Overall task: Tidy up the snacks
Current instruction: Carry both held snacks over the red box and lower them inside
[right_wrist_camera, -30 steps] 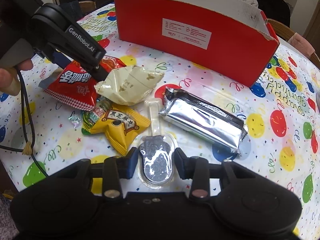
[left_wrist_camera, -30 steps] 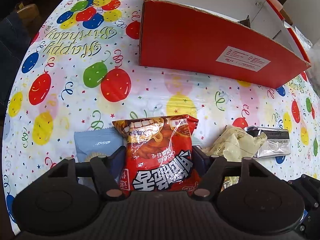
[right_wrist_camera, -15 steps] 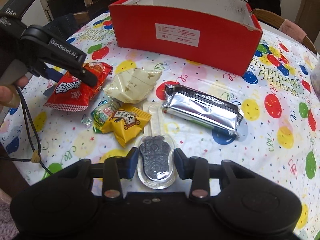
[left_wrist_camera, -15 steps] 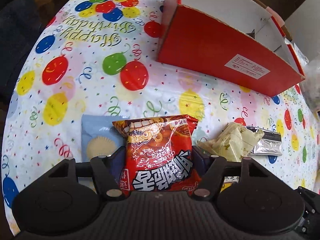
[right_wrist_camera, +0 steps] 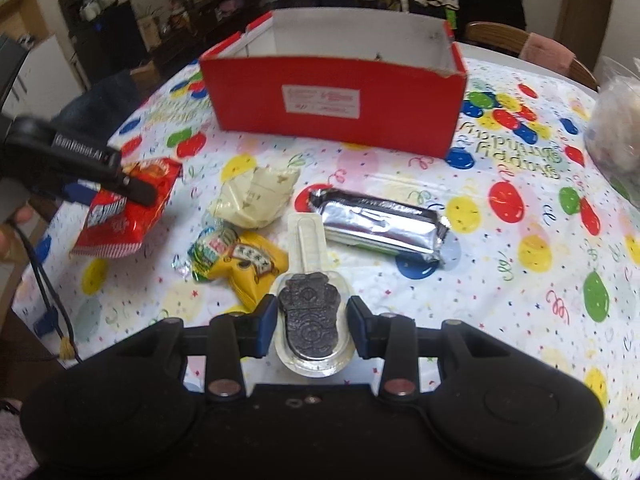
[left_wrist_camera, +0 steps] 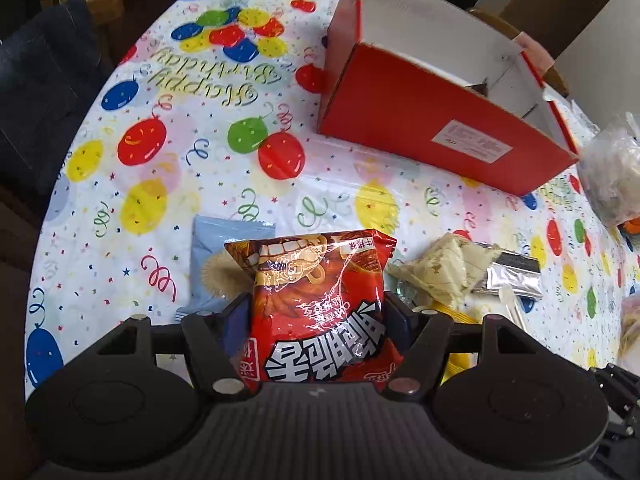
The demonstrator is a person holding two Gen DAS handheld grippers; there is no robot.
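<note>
My left gripper [left_wrist_camera: 316, 312] is shut on a red snack bag [left_wrist_camera: 316, 300] and holds it above the table; the same red snack bag [right_wrist_camera: 124, 208] hangs at the left of the right wrist view. My right gripper [right_wrist_camera: 312, 320] is shut on a chocolate lollipop in a clear wrapper [right_wrist_camera: 310, 316], lifted off the cloth, stick pointing away. An open red box [right_wrist_camera: 332, 100] with a white inside stands at the back of the table. Below lie a light blue packet [left_wrist_camera: 216, 264], a cream packet [right_wrist_camera: 256, 196], a silver foil bar [right_wrist_camera: 384, 224] and a yellow packet [right_wrist_camera: 252, 268].
The round table carries a birthday balloon cloth [left_wrist_camera: 180, 152]. A clear bag with food [right_wrist_camera: 616, 132] sits at the right edge. Chairs [right_wrist_camera: 520, 40] stand behind the table, one draped with dark cloth [left_wrist_camera: 44, 92]. A small green candy pack [right_wrist_camera: 208, 248] lies by the yellow packet.
Both grippers have risen with their snacks. The left gripper lifted the red bag off the blue packet and shifted sideways, so the box's end now shows. The right view rolled.
</note>
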